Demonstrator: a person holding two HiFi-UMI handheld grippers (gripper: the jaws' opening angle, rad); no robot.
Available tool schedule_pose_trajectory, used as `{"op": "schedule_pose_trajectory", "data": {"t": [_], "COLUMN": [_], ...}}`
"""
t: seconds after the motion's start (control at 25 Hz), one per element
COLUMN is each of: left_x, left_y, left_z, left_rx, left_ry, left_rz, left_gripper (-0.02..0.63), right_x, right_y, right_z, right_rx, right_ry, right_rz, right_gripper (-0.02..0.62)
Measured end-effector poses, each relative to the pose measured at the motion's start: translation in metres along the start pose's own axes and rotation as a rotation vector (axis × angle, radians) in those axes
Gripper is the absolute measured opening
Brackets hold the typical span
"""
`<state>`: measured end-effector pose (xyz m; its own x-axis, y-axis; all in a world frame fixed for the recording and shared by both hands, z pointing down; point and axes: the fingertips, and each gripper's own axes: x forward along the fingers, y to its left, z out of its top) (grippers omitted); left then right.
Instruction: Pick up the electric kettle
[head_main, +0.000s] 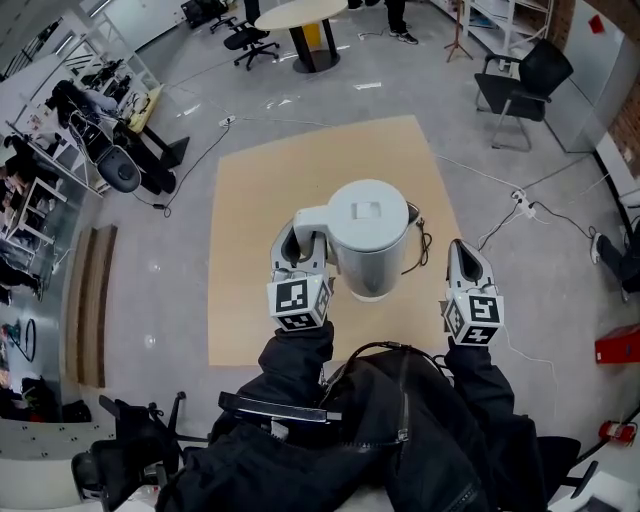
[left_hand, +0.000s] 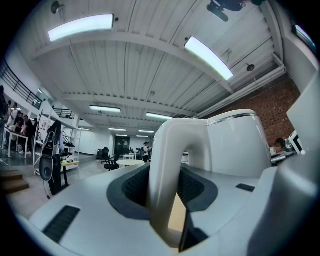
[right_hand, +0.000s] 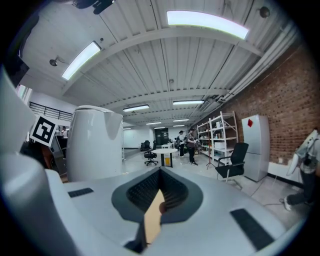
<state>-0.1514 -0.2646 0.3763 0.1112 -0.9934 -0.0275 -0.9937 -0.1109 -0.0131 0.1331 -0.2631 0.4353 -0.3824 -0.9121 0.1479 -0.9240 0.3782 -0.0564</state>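
The white electric kettle (head_main: 368, 236) hangs over the tan tabletop (head_main: 260, 300), its lid up and its handle (head_main: 311, 217) pointing left. My left gripper (head_main: 303, 230) is shut on that handle; in the left gripper view the white handle loop (left_hand: 167, 165) fills the space between the dark pads (left_hand: 135, 187), with the kettle body (left_hand: 235, 142) behind it. My right gripper (head_main: 463, 250) is level with the kettle's right side, apart from it and holding nothing. Its jaws (right_hand: 159, 197) show only a thin slit. The kettle (right_hand: 95, 145) stands at the left of the right gripper view.
A black cord (head_main: 418, 250) lies by the kettle's right side. On the floor beyond the table are a white cable with a power strip (head_main: 522, 203), a black chair (head_main: 525, 80), a round table (head_main: 300, 15) and a red box (head_main: 620, 345). Desks and people line the left wall.
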Motion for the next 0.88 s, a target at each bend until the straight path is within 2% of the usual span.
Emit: {"op": "schedule_pose_trajectory", "data": {"t": [0.88], "left_x": [0.004], "left_y": [-0.001], "left_z": [-0.013], "left_rx": [0.007], "left_ry": [0.028], "left_rz": [-0.008], "left_gripper": [0.14], "right_x": [0.0], "right_y": [-0.004], "right_z": [0.011], "right_rx": [-0.023], "right_ry": [-0.032], "right_rz": [-0.042], "right_gripper": [0.002]}}
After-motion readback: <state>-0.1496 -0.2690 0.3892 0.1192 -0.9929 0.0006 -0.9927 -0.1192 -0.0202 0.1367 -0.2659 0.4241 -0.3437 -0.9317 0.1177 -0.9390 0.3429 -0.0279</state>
